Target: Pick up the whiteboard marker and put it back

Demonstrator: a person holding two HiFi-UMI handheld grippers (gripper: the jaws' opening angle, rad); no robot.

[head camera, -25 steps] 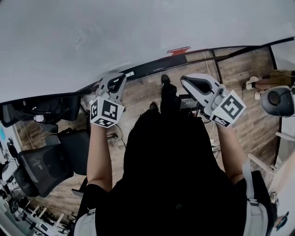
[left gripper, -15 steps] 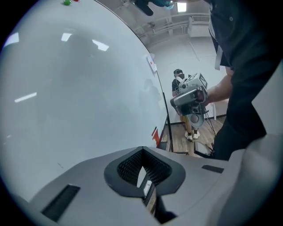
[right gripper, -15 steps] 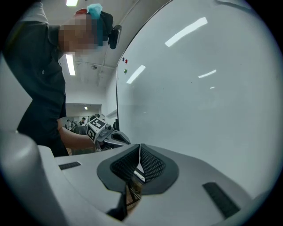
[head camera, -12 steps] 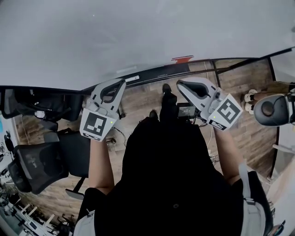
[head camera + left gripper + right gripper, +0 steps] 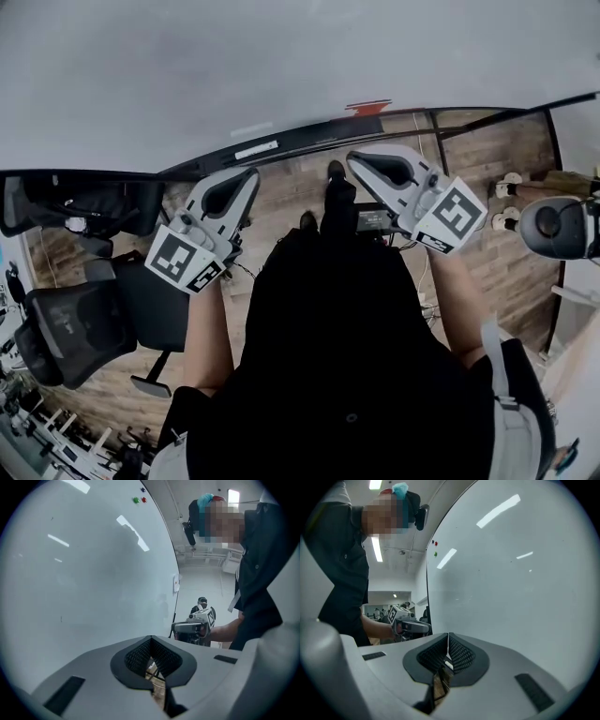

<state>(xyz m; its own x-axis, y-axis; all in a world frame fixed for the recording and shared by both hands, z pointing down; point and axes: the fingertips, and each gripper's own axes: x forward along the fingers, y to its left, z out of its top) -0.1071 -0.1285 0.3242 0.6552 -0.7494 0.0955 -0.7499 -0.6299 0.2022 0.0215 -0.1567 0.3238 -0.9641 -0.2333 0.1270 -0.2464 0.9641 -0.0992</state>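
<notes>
Grey left gripper [image 5: 249,175]: jaws clenched together, empty.
Right gripper [image 5: 353,159]: jaws also closed on nothing.
Whiteboard marker [image 5: 256,149]: seemingly the pale stick on the board's ledge [image 5: 309,139]; identity uncertain.
Handling: likely light, rigid, smooth; grasp the barrel mid-length.

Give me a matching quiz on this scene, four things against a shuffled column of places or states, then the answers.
Things:
1. large white whiteboard
2. black office chair
3. small red item
4. grey left gripper

Places or states:
A. jaws shut, nothing between them
B. on the whiteboard's dark ledge
C. on the wooden floor, at the person's left
D. across the top of the head view

Pairs: 1-D, 2-C, 3-B, 4-A
</notes>
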